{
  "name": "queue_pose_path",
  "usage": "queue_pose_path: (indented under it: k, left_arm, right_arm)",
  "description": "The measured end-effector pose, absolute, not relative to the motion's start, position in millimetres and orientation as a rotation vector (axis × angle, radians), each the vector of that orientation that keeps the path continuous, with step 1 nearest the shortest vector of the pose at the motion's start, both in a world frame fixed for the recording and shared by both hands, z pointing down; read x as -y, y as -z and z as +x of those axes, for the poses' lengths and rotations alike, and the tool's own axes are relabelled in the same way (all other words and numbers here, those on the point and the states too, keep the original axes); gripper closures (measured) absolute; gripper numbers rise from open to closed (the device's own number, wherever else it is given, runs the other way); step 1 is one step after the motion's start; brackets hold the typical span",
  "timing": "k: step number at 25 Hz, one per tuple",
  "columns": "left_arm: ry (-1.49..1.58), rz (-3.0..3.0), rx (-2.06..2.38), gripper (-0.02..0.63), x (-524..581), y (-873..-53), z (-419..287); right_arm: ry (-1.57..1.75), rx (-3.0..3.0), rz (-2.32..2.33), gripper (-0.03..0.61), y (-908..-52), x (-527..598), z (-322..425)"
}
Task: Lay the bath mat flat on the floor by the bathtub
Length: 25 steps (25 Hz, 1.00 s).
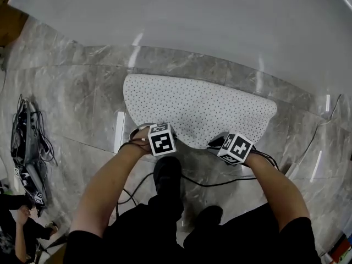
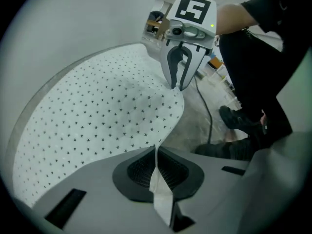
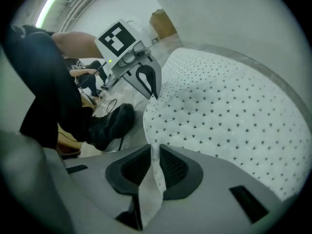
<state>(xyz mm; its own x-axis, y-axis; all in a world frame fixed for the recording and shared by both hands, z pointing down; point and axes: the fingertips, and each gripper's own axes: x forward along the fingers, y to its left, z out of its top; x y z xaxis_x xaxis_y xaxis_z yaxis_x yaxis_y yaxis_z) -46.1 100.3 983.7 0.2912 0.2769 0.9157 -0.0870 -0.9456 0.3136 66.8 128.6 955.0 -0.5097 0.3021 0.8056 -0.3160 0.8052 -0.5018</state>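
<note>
The white bath mat (image 1: 198, 106), dotted with small dark marks, lies spread on the grey marble floor (image 1: 71, 92) just in front of the white bathtub (image 1: 220, 21). My left gripper (image 1: 145, 131) is shut on the mat's near edge at the left. My right gripper (image 1: 218, 142) is shut on the same edge at the right. In the left gripper view the mat (image 2: 97, 126) runs out from my pinched jaws (image 2: 156, 152), and the right gripper (image 2: 176, 84) bites the edge further along. The right gripper view shows the mat (image 3: 229, 116) clamped in its jaws (image 3: 155, 152), with the left gripper (image 3: 152, 92) beyond.
A bundle of cables and gear (image 1: 27, 147) lies on the floor at the far left. A black cable (image 1: 209, 183) trails past my black shoes (image 1: 166, 172). Another person (image 1: 16, 224) crouches at the bottom left corner.
</note>
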Motion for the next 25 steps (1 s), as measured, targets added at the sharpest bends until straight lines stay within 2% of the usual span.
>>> queue_pose_path:
  k: [1, 2, 4, 6, 8, 10, 11, 12, 13, 16, 19, 25]
  left_arm:
    - [-1.702, 2.242, -0.218, 0.592, -111.3, -983.4, -48.2]
    - [-1.707, 2.220, -0.257, 0.592, -120.6, -983.2, -50.8]
    - [-1.698, 2.168, -0.312, 0.589, -134.6, -982.5, -55.4]
    - [-1.659, 2.122, -0.341, 0.572, -142.8, -980.5, -56.6]
    - [-1.614, 2.097, -0.370, 0.557, -148.5, -978.2, -55.9]
    - [-1.597, 2.065, -0.419, 0.525, -154.5, -974.6, -59.4]
    - [-1.601, 2.053, -0.439, 0.478, -155.8, -973.7, -63.3]
    - [-1.607, 2.057, -0.440, 0.424, -153.4, -973.0, -67.1]
    - [-1.603, 2.074, -0.419, 0.413, -146.6, -971.6, -69.7]
    - [-1.537, 2.165, -0.228, 0.410, -98.8, -963.1, -71.3]
    - [-1.555, 2.280, 0.018, 0.410, -27.2, -954.3, -74.7]
    - [-1.785, 2.364, 0.288, 0.373, 85.3, -953.8, -84.9]
  right_arm:
    - [-0.802, 1.954, -0.041, 0.499, -954.8, -142.1, 66.3]
    - [-0.840, 1.950, -0.087, 0.552, -953.2, -152.7, 66.1]
    - [-0.855, 1.970, -0.130, 0.555, -947.4, -158.5, 68.3]
    - [-0.827, 2.024, -0.074, 0.491, -940.0, -139.4, 74.8]
    - [-0.790, 2.104, 0.086, 0.483, -929.4, -97.4, 86.3]
    - [-0.716, 2.169, 0.322, 0.483, -918.1, -41.7, 104.3]
    - [-0.666, 2.178, 0.444, 0.480, -914.1, -13.4, 115.1]
    - [-0.610, 2.167, 0.548, 0.459, -912.3, 12.5, 125.9]
    - [-0.553, 2.137, 0.623, 0.420, -913.1, 34.3, 135.9]
    - [-0.420, 2.001, 0.639, 0.344, -930.0, 70.3, 154.8]
    - [-0.395, 1.893, 0.509, 0.298, -958.3, 76.5, 163.1]
    - [-0.493, 1.832, 0.426, 0.285, -985.1, 77.3, 165.2]
